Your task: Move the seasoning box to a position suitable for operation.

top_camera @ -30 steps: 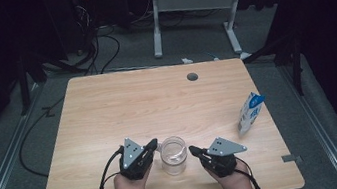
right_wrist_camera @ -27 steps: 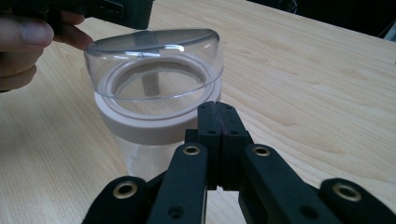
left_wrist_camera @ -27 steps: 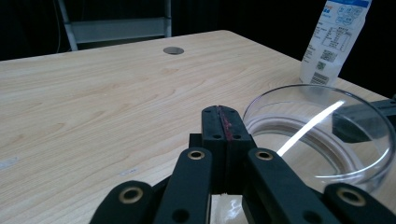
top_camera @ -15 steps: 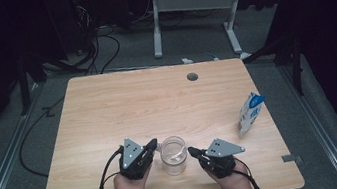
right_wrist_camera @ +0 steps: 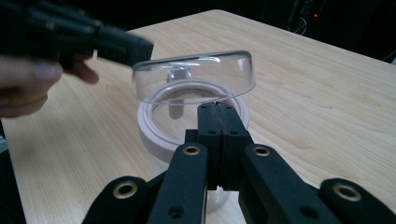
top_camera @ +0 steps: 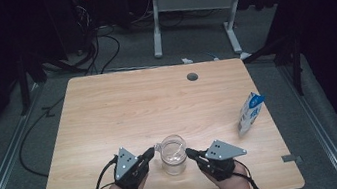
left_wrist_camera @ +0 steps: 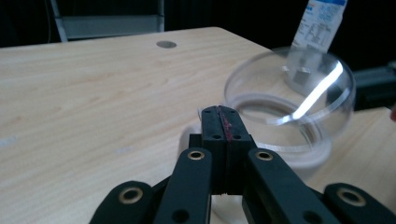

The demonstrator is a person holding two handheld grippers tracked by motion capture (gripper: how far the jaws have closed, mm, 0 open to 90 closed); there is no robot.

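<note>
My high view looks forward and down from above the near edge, taking in the whole worktop from well back. The left gripper view rides low and close, facing along its jaws toward the glass jar at the frame's right. The right gripper view faces that jar from the opposite side, equally near. All three share the jar.

Light wood-grain counter with a round cable hole near its far edge. A clear glass jar, lid tilted open, stands near the front edge; a small blue-and-white carton stands upright well apart, near the right edge.
</note>
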